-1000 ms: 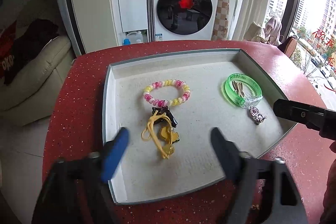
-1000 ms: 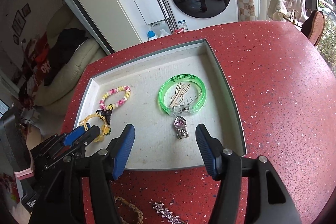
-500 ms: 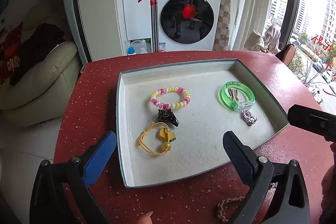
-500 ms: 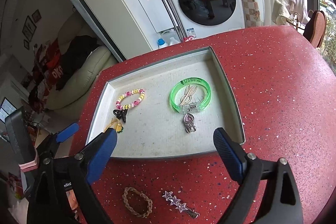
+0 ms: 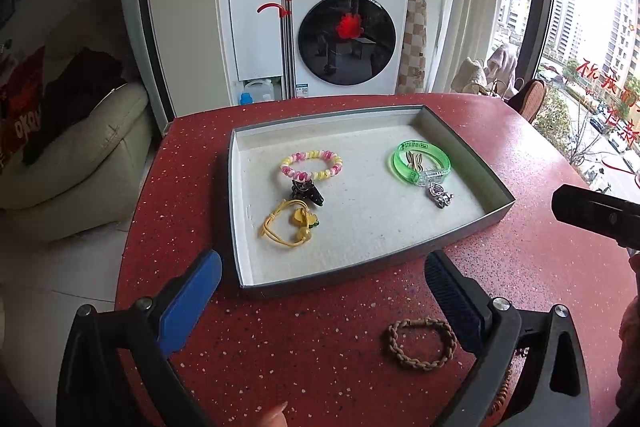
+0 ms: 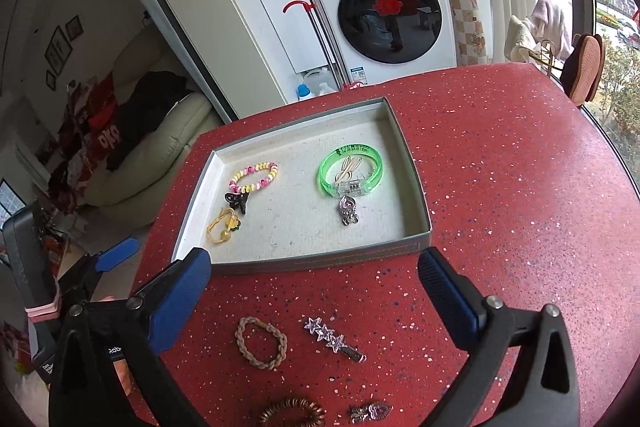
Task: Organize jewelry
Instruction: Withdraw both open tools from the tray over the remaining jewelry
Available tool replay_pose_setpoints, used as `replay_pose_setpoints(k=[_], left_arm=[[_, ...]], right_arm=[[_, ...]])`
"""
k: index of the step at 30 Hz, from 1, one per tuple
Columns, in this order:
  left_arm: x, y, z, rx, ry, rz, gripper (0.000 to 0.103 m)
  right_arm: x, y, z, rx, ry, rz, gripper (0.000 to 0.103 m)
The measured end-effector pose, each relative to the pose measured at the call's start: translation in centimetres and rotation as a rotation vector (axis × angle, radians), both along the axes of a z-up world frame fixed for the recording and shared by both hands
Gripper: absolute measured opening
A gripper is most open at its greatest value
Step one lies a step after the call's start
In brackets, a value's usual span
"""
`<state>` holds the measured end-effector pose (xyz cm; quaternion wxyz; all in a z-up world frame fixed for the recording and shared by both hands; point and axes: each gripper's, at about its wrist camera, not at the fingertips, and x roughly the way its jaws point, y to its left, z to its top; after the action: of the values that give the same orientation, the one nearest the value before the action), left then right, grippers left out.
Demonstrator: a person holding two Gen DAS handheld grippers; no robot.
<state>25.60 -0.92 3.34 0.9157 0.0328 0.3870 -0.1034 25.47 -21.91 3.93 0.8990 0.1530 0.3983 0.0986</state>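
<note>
Jewelry is split between the grey tray (image 6: 224, 269) and the red table (image 6: 500, 187) on the near side of it: inside the tray lie a pink-and-yellow bead bracelet (image 5: 311, 165), a black clip (image 5: 306, 191) just nearer than it, a yellow hair tie (image 5: 290, 223), a green bangle (image 5: 419, 162) and a silver charm (image 5: 439, 194); outside, near the tray's front wall, wait a braided brown bracelet (image 6: 261, 342), a star hair clip (image 6: 332, 339), a coiled bronze band (image 6: 291, 411) and a small pink brooch (image 6: 370, 411). The step in hand looks like the return for another piece. Both the left gripper (image 5: 320, 287) and the right gripper (image 6: 314, 291) stand wide apart and empty. Next, one must drop over a loose piece, likely the braided bracelet, and close on its thin rim. Compared with a second ago, both grippers have pulled back from over the tray, and the right one's fingers have spread wider.
</note>
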Motion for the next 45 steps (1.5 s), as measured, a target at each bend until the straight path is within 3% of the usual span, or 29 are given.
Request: replay_pose_setpoints(k=[9, 17, 25, 36, 45], left_arm=[[-3.5, 0.2, -2.1, -0.021, 0.092, -0.025, 0.103], [-5.3, 0.2, -4.9, -0.028, 0.149, 0.012, 0.103], [-5.1, -0.4, -6.4, -0.091, 0.232, -0.001, 0.103], [-3.4, -2.1, -7.2, -0.052, 0.241, -0.005, 0.103], [-2.2, -3.3, -7.7, -0.015, 0.244, -0.017, 0.103]], right_arm=[[-4.1, -1.0, -0.7, -0.016, 0.023, -0.022, 0.103], [-7.2, -2.4, -3.5, -0.041, 0.101, -0.038, 0.103], [-10.0, -2.0, -6.2, -0.143, 0.162, -0.019, 0.103], [-10.5, -0.9, -7.5, -0.212, 0.181, -0.013, 0.103], [-9.3, 0.7, -8.2, -0.267, 0.179, 0.003, 0.09]])
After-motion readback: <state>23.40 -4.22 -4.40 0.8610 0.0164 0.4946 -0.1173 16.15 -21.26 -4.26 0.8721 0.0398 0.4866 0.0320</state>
